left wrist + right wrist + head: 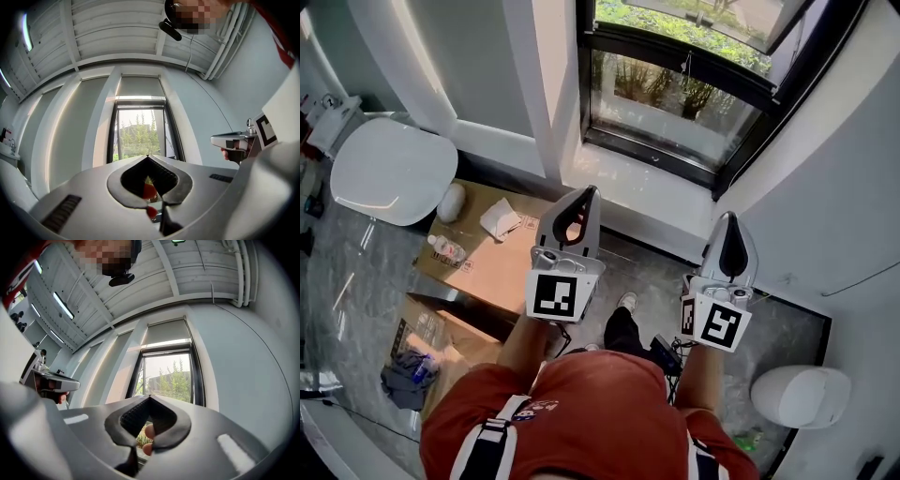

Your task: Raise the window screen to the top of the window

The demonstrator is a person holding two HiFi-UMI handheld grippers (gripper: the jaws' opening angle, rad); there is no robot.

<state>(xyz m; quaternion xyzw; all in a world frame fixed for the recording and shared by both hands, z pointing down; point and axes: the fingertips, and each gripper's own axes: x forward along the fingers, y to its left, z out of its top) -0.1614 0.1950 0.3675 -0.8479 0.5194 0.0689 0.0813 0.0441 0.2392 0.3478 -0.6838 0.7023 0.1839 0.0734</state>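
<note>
person faces window (675, 103). left gripper (587, 195) and right gripper (728, 218) both closed, empty, aimed at it. window screen (140, 87) hangs ahead and above both, over upper glass. advice: step close, open gripper, lift bottom edge evenly.

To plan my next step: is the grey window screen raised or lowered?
Raised: the grey window screen sits above the uncovered black-framed glass window.
</note>
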